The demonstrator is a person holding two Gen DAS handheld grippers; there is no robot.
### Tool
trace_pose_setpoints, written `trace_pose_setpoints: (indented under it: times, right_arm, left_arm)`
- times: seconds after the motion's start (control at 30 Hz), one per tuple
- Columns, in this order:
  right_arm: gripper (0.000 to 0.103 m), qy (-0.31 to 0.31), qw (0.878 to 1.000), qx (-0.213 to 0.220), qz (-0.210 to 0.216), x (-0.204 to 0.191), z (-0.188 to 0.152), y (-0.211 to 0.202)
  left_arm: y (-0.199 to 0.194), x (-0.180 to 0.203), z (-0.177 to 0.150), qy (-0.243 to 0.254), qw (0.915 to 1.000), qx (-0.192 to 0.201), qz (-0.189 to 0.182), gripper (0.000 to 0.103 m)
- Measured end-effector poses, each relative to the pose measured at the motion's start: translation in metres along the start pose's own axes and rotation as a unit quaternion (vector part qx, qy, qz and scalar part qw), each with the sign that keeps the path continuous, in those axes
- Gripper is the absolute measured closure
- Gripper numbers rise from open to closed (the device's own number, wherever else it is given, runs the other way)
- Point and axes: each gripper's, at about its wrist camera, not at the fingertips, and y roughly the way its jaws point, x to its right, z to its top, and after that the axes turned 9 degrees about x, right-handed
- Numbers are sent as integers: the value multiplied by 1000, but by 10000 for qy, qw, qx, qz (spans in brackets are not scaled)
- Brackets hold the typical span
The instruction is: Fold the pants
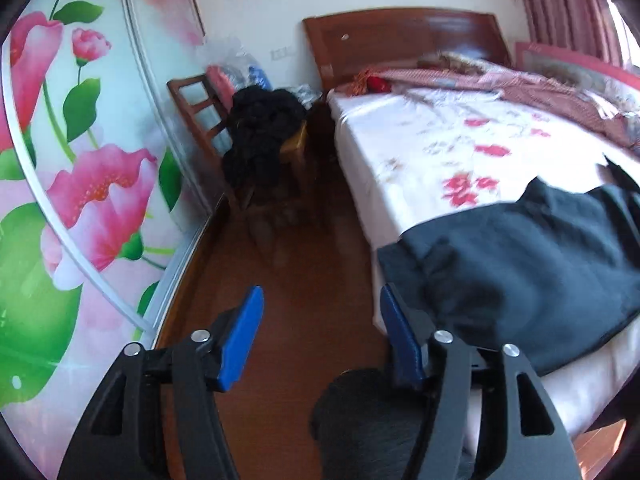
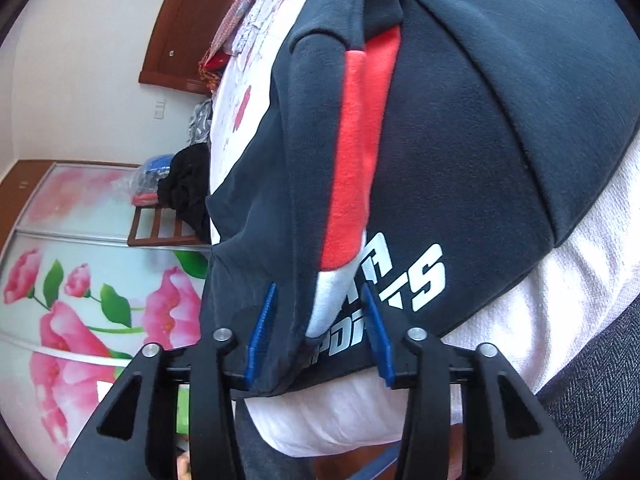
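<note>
Dark navy pants (image 1: 520, 264) lie folded on the near edge of the bed (image 1: 420, 148), one edge hanging over the side. My left gripper (image 1: 322, 304) is open over the floor just left of that edge, with nothing between its blue pads. In the right wrist view the pants (image 2: 460, 120) fill the frame, showing a red stripe (image 2: 360, 152) and white lettering (image 2: 416, 280). My right gripper (image 2: 320, 328) is open, and a raised fold of the pants sits between its pads without being pinched.
A wooden chair piled with dark clothes (image 1: 260, 136) stands beside the headboard (image 1: 400, 36). The floral wardrobe door (image 1: 80, 160) runs along the left, with a strip of wooden floor (image 1: 280, 280) between it and the bed. A patterned quilt (image 1: 520, 84) lies at the far end.
</note>
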Motion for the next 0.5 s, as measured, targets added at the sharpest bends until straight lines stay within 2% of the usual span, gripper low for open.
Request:
trace_pose_setpoints:
  times: [0.03,0.07,0.1,0.17,0.2,0.23,0.3,0.37,0.43,0.5]
  right_arm:
    - [50,-79,9999,1,-131,-5,1,-3]
    - [50,-156,9995,18,-270,-7,2,-8]
    - [50,-236,9990,83,-383,-11,3,-15]
    - [50,-412,9960,346,-713,-19,8,-32]
    - [50,-486,9948,465,-767,-23,11,-41]
    - [50,-559,9931,622,-827,-25,15,-50]
    - [50,-730,9898,847,-883,-33,26,-65]
    - [50,-938,9865,1005,-891,-39,41,-77]
    - [50,-1224,9811,1104,-1010,-47,56,-81]
    - [50,-1455,9779,1126,-994,-57,71,-76]
  left_arm:
    - [-9,15,10,-2,9993,201,-328,27]
    - [-16,32,20,-1,9967,390,-714,18]
    - [-20,49,28,-14,9923,553,-1104,14]
    - [-16,85,37,6,9781,701,-1962,14]
    - [-8,101,38,81,9733,693,-2187,14]
    - [5,117,37,210,9716,573,-2288,14]
    - [41,142,31,355,9697,33,-2416,14]
    - [71,151,24,364,9708,-342,-2345,14]
    - [101,148,15,327,9762,-799,-1987,15]
    - [126,130,-2,37,9773,-1248,-1710,14]
